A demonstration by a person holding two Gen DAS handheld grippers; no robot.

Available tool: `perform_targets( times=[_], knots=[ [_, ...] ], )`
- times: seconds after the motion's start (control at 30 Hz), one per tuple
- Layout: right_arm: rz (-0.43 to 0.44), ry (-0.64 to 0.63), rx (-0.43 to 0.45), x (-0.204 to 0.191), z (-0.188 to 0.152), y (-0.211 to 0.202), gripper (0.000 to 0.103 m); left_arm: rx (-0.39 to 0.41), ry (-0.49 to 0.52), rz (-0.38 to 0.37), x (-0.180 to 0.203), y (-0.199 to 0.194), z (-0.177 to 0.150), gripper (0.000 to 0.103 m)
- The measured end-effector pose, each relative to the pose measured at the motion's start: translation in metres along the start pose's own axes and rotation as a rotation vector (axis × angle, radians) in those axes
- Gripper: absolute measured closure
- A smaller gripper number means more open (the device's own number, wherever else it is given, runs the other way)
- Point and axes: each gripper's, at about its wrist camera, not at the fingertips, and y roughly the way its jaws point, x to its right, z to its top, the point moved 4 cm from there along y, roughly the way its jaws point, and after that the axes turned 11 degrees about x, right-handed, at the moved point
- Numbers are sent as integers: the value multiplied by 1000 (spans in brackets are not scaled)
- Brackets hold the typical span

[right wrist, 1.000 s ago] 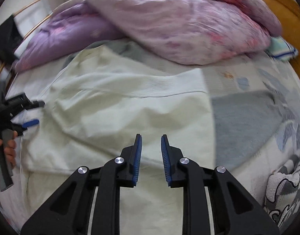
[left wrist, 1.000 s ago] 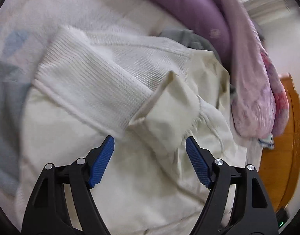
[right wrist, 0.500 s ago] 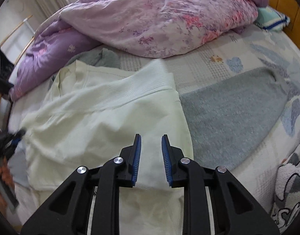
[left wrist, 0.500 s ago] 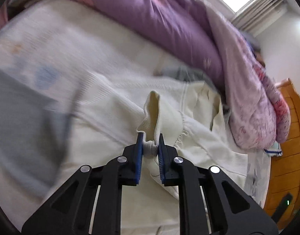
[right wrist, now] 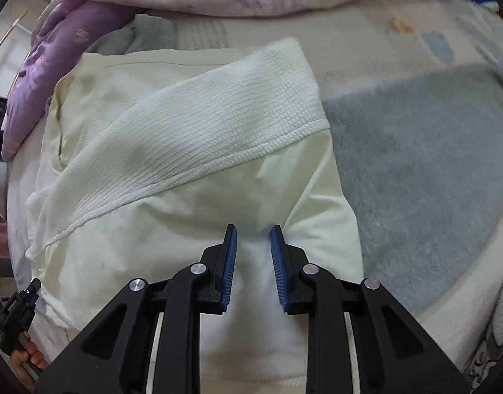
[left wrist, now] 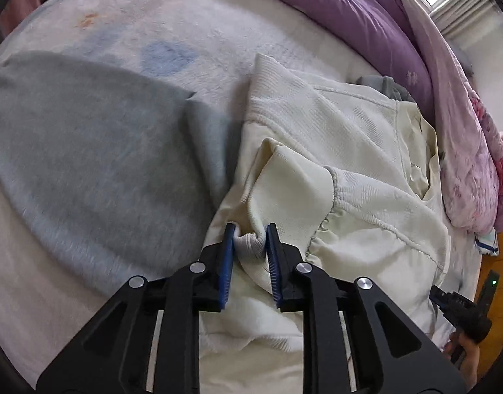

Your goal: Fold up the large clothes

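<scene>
A large cream jacket (left wrist: 359,177) with ribbed white panels lies on the bed; it also shows in the right wrist view (right wrist: 185,151). My left gripper (left wrist: 250,231) is shut on the ribbed cuff (left wrist: 249,246) of a sleeve and holds it over the jacket's body. My right gripper (right wrist: 253,233) is nearly shut on a fold of the cream fabric near the jacket's lower edge. The other gripper shows at the right edge of the left wrist view (left wrist: 464,312) and at the lower left of the right wrist view (right wrist: 18,312).
A grey blanket (left wrist: 87,151) lies beside the jacket, also in the right wrist view (right wrist: 425,177). A purple and pink quilt (left wrist: 382,32) is piled along the far side of the bed (left wrist: 185,26). A wooden headboard (left wrist: 500,262) stands at right.
My left gripper closed on the sleeve cuff and carried it across the jacket toward the grey blanket side. My right gripper moved in lower and closer over the jacket.
</scene>
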Motion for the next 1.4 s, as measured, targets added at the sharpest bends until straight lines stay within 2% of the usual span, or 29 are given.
perform_targets(
  times=[0.1, 0.13, 0.17, 0.2, 0.23, 0.33, 0.43, 0.53, 0.67, 0.73, 0.83, 0.9, 0.93, 0.97, 1.0, 1.03, 1.07, 1.17, 1.27, 1.4],
  knots=[
    [5, -1, -34, -2, 4, -4, 80, -13, -78, -26, -8, -9, 11, 76],
    [22, 8, -40, -3, 7, -9, 77, 5, -99, -43, -11, -17, 18, 70],
    [70, 27, -28, -5, 14, -19, 69, 31, -101, -57, -12, -25, 26, 49],
    [92, 31, -14, -4, 21, -26, 61, 58, -91, -54, -13, -30, 35, 38],
    [97, 29, 5, -3, 29, -32, 59, 73, -77, -61, -11, -32, 43, 32],
    [108, 55, 27, 3, 57, -36, 52, 75, -23, -70, -7, -14, 75, 32],
    [79, 54, 37, 10, 81, -28, 51, 10, 21, -61, 0, 24, 104, 32],
    [42, 107, 18, 21, 105, -8, 50, -26, 47, -38, 4, 56, 123, 31],
    [-4, 174, -20, 31, 128, 16, 47, -88, 101, 12, 10, 88, 133, 31],
    [12, 194, -49, 30, 132, 29, 47, -124, 96, 21, 9, 100, 133, 31],
    [19, 247, -91, 34, 134, 46, 47, -129, 108, 37, 11, 108, 136, 31],
    [39, 292, -84, 38, 138, 54, 47, -135, 120, 46, 15, 111, 138, 31],
    [44, 314, -81, 39, 140, 58, 47, -139, 136, 56, 17, 113, 140, 36],
    [49, 327, -89, 40, 141, 61, 47, -142, 158, 61, 19, 113, 141, 51],
    [62, 355, -103, 41, 140, 65, 48, -145, 193, 71, 25, 114, 143, 58],
    [74, 390, -110, 43, 138, 68, 53, -147, 210, 61, 29, 114, 144, 79],
    [77, 395, -112, 45, 136, 68, 72, -149, 223, 51, 34, 113, 145, 89],
    [99, 362, -85, 40, 137, 63, 92, -128, 272, 75, 44, 106, 148, 93],
    [110, 309, -15, 32, 137, 40, 95, -64, 226, 42, 43, 83, 155, 94],
    [189, 315, 66, 28, 136, 3, 95, -7, 191, -37, 39, 41, 158, 94]
  ],
)
